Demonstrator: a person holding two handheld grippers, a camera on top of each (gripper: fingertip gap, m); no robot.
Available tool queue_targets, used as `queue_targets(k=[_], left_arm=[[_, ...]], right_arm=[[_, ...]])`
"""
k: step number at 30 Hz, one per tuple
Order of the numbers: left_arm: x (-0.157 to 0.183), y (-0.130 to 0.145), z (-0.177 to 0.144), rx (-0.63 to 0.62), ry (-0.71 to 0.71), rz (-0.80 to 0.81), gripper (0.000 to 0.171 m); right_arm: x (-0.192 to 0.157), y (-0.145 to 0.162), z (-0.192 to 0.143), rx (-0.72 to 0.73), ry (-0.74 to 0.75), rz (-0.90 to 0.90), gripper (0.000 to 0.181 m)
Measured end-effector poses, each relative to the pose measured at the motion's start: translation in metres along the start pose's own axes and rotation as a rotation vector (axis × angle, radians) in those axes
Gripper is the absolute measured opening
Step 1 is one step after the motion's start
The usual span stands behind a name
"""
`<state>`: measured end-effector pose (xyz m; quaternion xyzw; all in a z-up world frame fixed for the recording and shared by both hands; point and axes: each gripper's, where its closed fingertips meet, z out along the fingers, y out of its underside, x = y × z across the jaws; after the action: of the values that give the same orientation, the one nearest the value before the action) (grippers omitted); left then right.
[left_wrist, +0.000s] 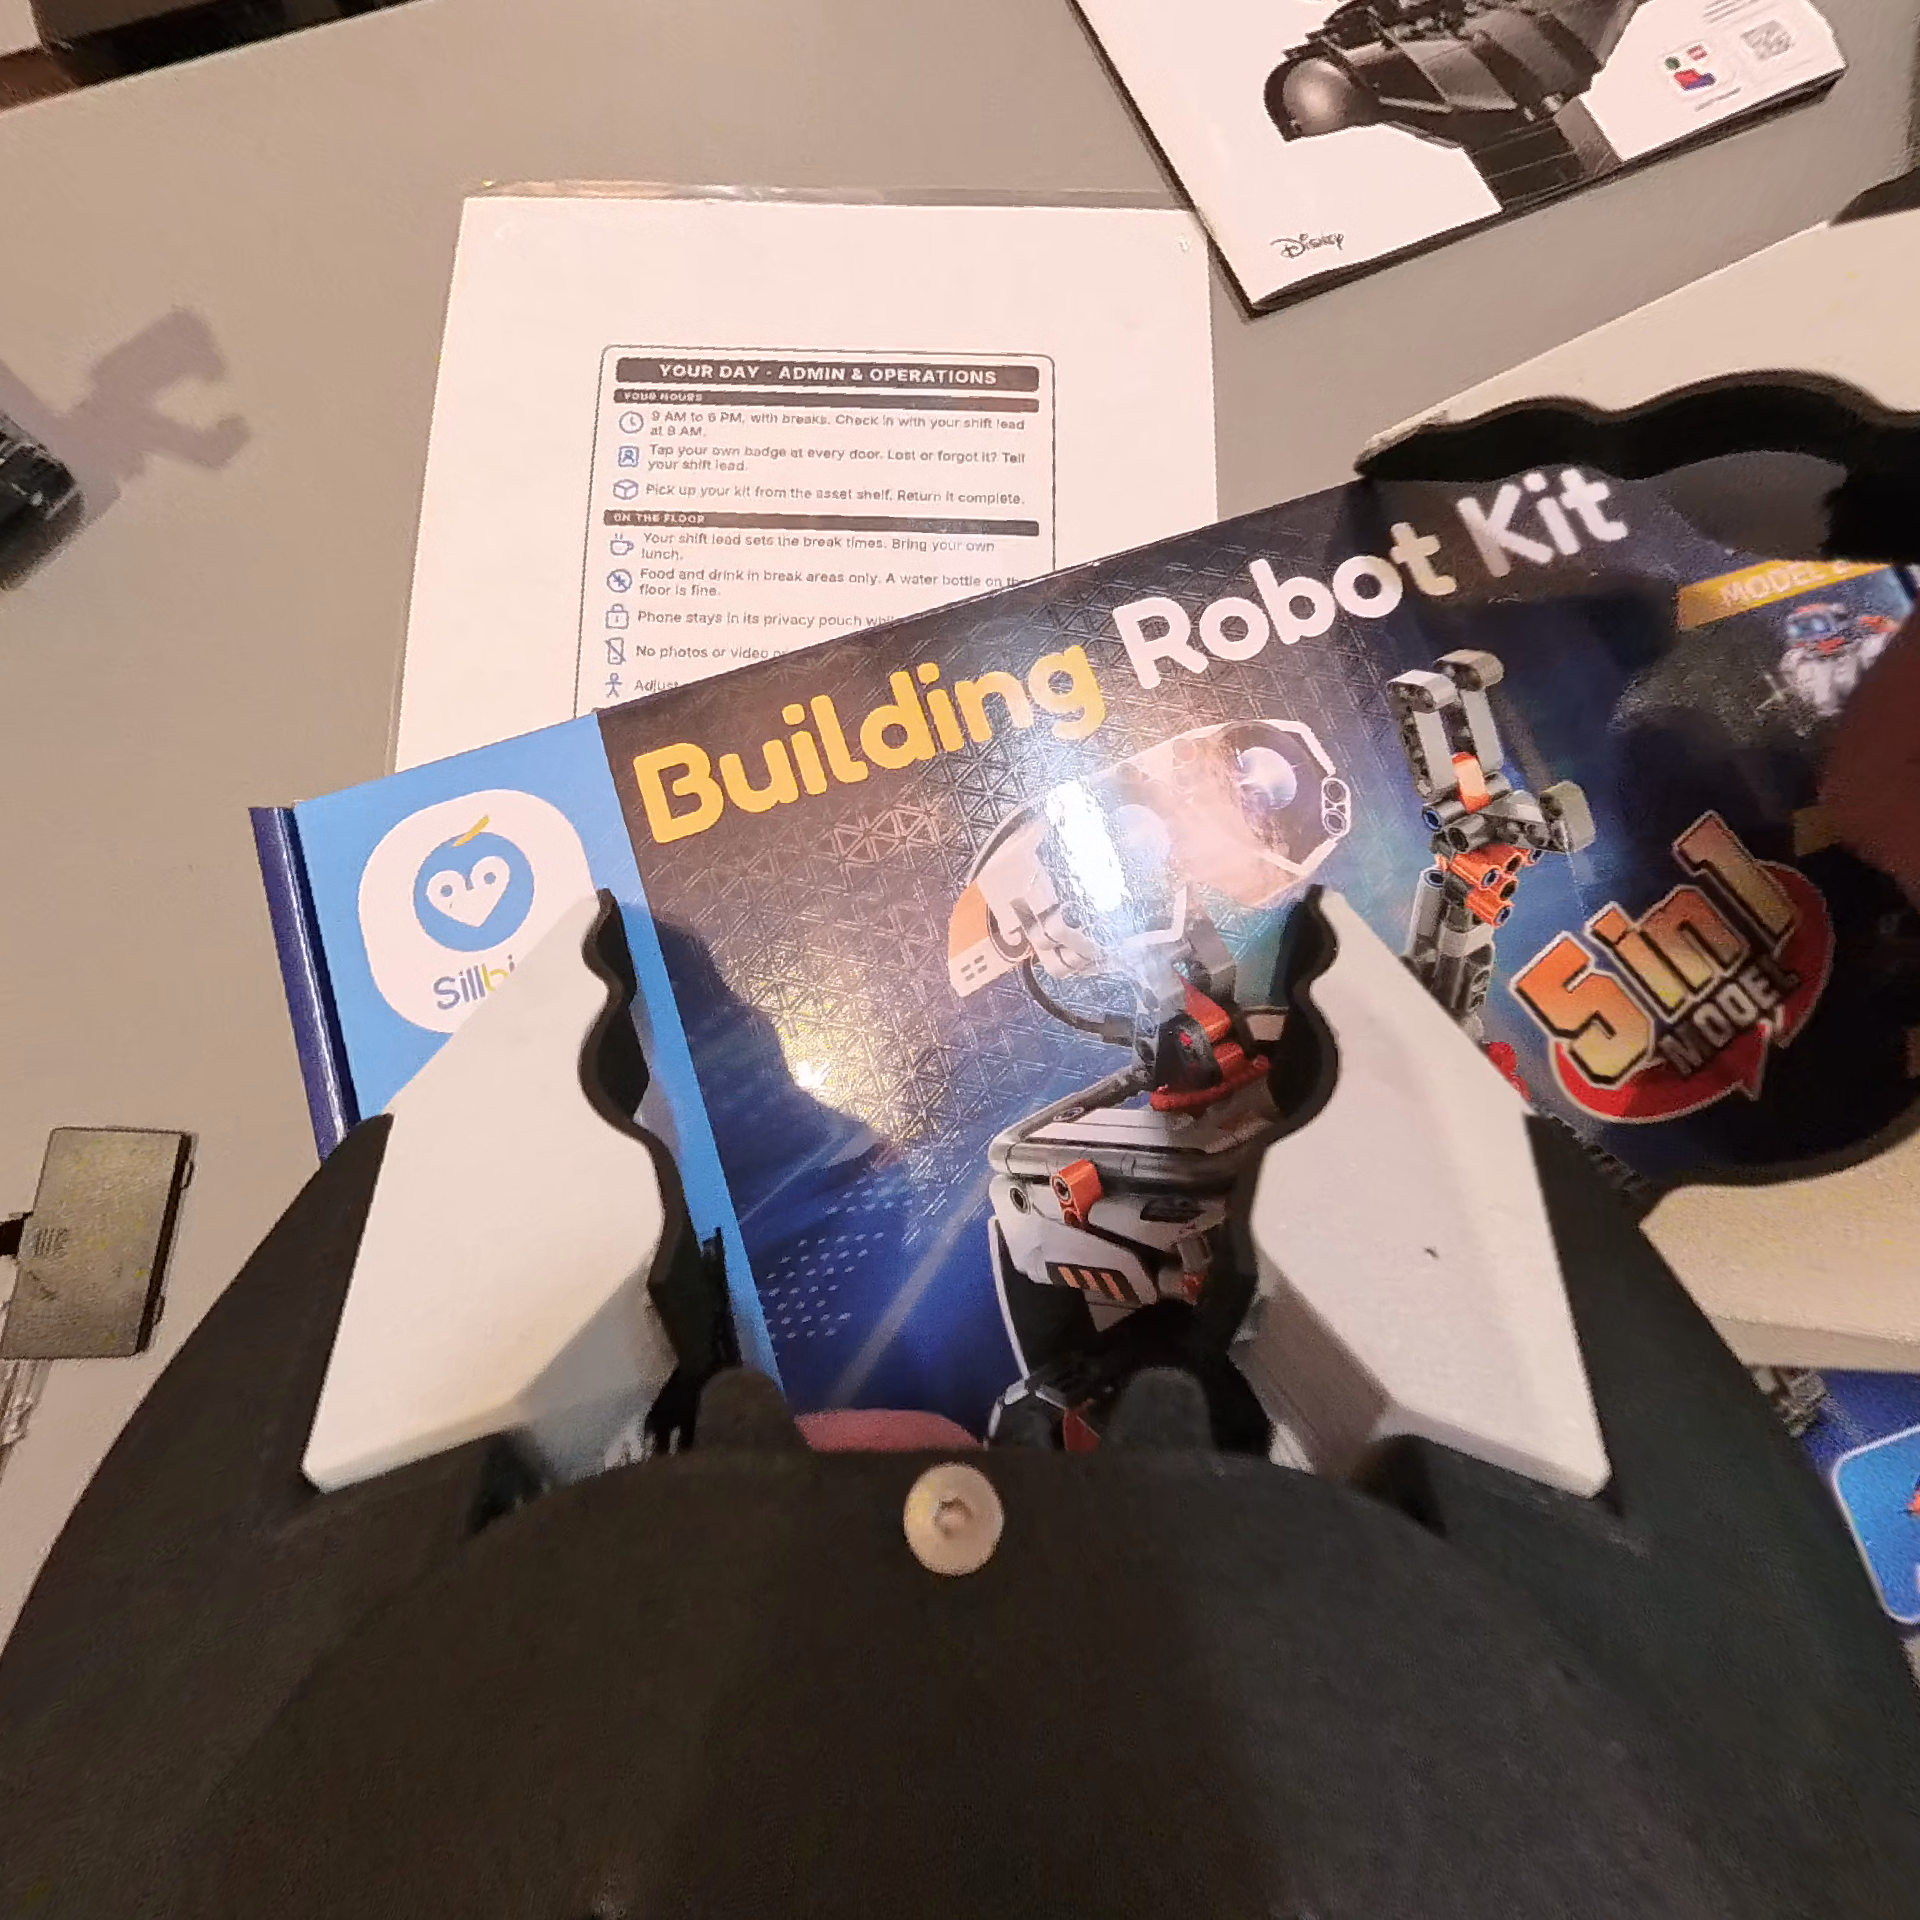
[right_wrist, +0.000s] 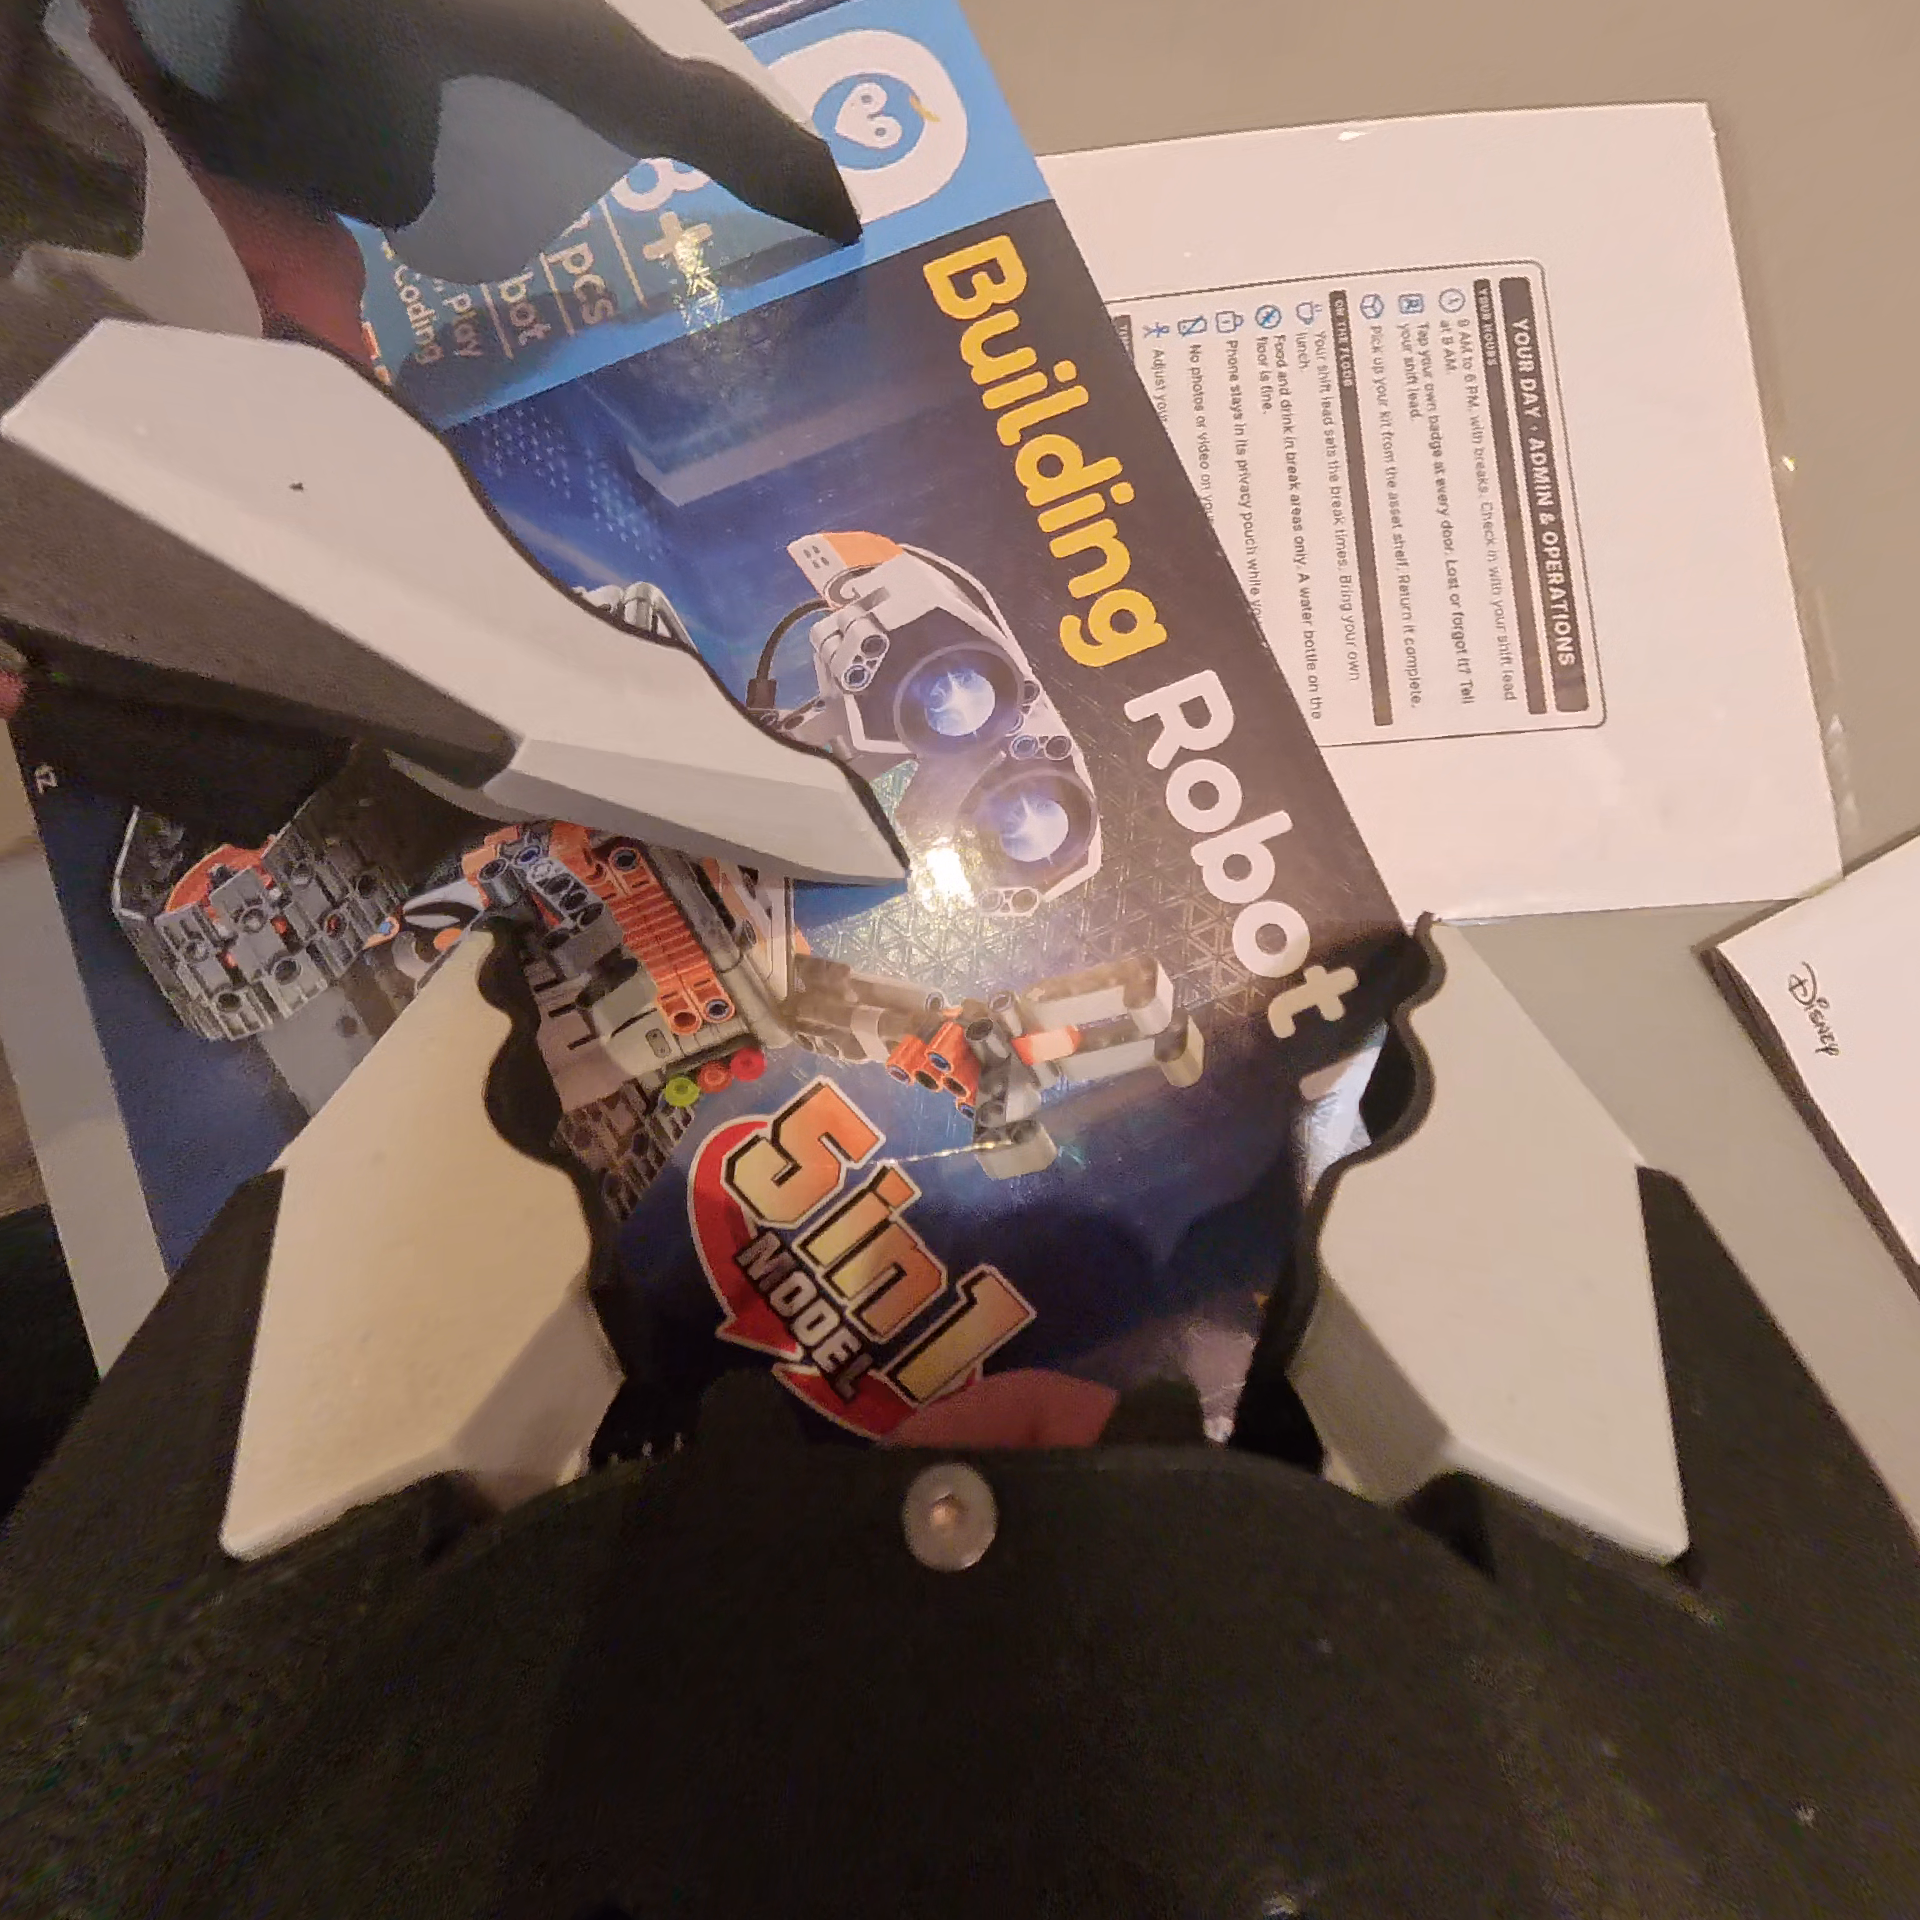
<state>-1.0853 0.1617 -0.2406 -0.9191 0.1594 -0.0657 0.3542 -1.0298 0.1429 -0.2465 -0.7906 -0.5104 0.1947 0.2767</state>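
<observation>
Now, far left in the left wrist view, a small grey block (left_wrist: 99, 1242) sits near the surface (left_wrist: 260, 623) edge, well clear of the action. Moving right, the left claw (left_wrist: 961, 914) hangs spread wide above the glossy blue kit box (left_wrist: 883, 883), pinching nothing; whether its tips touch the lid, I cannot tell. That box lies flat at a slant, overlapping the lower part of a white printed sheet (left_wrist: 831, 291) in a clear sleeve. Further right, the right claw (right_wrist: 961, 940) is likewise splayed open over the box's other end, empty. So each claw stands over one end, a placing that looks suited to steadying or opening the box from both ends. Off at the far right lies a white booklet (left_wrist: 1455, 114) with a dark machine pictured on it, apart from the box.
</observation>
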Motion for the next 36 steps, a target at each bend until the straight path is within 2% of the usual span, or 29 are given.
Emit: queue_targets(k=[5,9,14,18,21,31,36], left_arm=[[-0.009,-0.003,0.0,0.0,-0.035,-0.023,0.114],[-0.015,-0.003,-0.001,-0.012,-0.065,-0.004,0.126],[-0.016,-0.003,0.003,-0.03,-0.034,-0.039,0.117],[-0.016,-0.004,0.005,-0.04,-0.037,-0.041,0.12],[-0.021,-0.003,0.006,-0.043,-0.055,-0.064,0.132],[-0.024,-0.002,0.006,-0.035,-0.08,-0.088,0.135],[-0.026,0.002,0.004,-0.03,-0.095,-0.098,0.141]], right_arm=[[-0.002,-0.005,0.003,0.007,0.036,0.034,0.154],[-0.001,-0.005,0.002,0.031,0.071,0.049,0.154],[0.001,-0.006,0.003,0.03,0.079,0.066,0.154],[0.002,-0.006,0.005,0.017,0.078,0.09,0.155],[0.002,-0.007,0.004,0.033,0.084,0.084,0.155],[0.005,-0.005,0.002,0.023,0.095,0.09,0.155],[0.003,-0.009,0.003,0.066,0.099,0.052,0.154]])
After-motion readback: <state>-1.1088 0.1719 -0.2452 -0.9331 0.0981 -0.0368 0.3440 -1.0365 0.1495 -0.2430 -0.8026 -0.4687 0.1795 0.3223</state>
